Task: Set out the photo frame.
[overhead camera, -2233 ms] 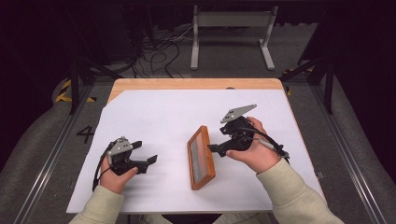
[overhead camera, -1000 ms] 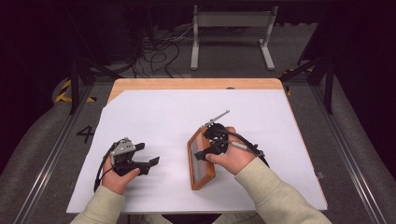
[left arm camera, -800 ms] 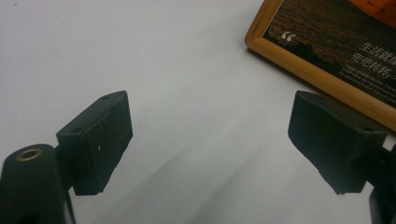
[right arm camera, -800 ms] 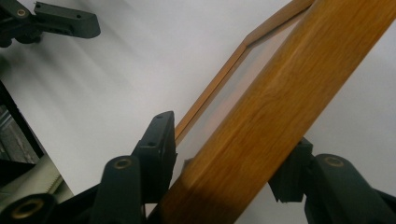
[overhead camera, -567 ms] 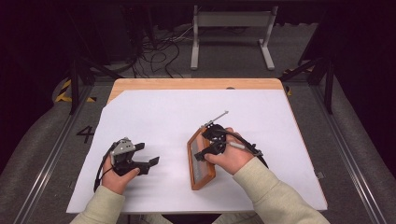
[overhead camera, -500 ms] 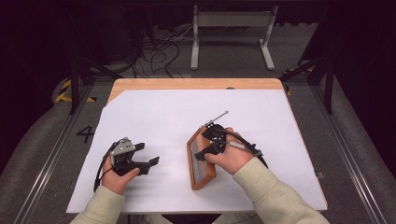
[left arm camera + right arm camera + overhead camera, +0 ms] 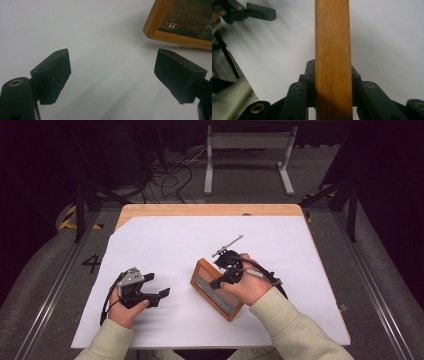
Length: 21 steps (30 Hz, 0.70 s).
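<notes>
A wooden picture frame (image 7: 216, 290) with a dark picture in it is tilted up off the white sheet, near the middle of the table. My right gripper (image 7: 220, 283) is shut on its edge; in the right gripper view the wood rail (image 7: 332, 57) runs straight up between the jaws. My left gripper (image 7: 161, 296) rests low on the sheet to the left of the frame, open, with nothing between its jaws. In the left gripper view (image 7: 110, 75) the frame's corner (image 7: 180, 22) lies ahead at the upper right.
The white sheet (image 7: 175, 240) covers a wooden table (image 7: 210, 210). A metal stand (image 7: 247, 157) and cables (image 7: 172, 172) lie on the floor beyond the far edge. Rails (image 7: 45, 295) run along the floor on both sides.
The right gripper came in from the frame's right side, shut on its edge, and has now lifted and turned the frame so it lies more crosswise. The left gripper has barely moved.
</notes>
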Available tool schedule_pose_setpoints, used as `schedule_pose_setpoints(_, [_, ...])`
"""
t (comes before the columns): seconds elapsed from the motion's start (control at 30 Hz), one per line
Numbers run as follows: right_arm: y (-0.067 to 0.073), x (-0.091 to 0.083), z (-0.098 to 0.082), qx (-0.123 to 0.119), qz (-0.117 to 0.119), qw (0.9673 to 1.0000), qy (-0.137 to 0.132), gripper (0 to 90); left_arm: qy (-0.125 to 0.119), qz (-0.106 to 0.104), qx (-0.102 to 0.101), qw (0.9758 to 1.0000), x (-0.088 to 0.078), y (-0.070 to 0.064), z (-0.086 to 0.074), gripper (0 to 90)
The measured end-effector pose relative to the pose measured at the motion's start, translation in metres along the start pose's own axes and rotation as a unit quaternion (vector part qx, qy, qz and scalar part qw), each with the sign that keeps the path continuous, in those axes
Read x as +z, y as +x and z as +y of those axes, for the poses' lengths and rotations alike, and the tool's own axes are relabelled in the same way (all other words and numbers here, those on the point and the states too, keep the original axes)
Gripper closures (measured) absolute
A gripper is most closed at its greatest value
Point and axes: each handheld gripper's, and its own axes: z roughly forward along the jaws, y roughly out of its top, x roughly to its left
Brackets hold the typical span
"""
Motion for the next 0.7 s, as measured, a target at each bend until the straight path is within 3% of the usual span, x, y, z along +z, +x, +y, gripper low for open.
schedule_pose_setpoints(0.2, [-0.003, -0.014, 0.004, -0.054, -0.002, 0.9985, 0.007, 71.2, 0.002, -0.002, -0.003, 1.0, 0.0, 0.0, 0.0, 14.4])
schedule_pose_setpoints(0.3, [-0.004, -0.021, 0.008, -0.101, -0.002, 0.9948, 0.016, 71.2, 0.003, -0.003, -0.001, 1.0, 0.001, 0.0, 0.0, 14.4])
schedule_pose_setpoints(0.4, [-0.005, -0.027, 0.011, -0.144, 0.0, 0.9892, 0.027, 71.2, 0.004, -0.004, -0.001, 1.0, 0.001, 0.0, 0.0, 14.4])
schedule_pose_setpoints(0.5, [-0.005, -0.032, 0.015, -0.191, 0.003, 0.9809, 0.036, 71.3, 0.003, -0.004, 0.0, 1.0, 0.001, 0.0, 0.0, 14.4])
schedule_pose_setpoints(0.53, [-0.005, -0.032, 0.015, -0.191, 0.003, 0.9809, 0.036, 71.3, 0.003, -0.004, 0.0, 1.0, 0.001, 0.0, 0.0, 14.4])
schedule_pose_setpoints(0.57, [-0.005, -0.033, 0.015, -0.202, 0.004, 0.9788, 0.037, 71.3, 0.004, -0.006, -0.003, 1.0, 0.001, -0.001, 0.0, 14.4])
schedule_pose_setpoints(0.7, [-0.009, -0.038, 0.021, -0.25, 0.019, 0.9669, 0.045, 71.4, 0.004, -0.006, -0.003, 1.0, 0.001, -0.001, 0.0, 14.4])
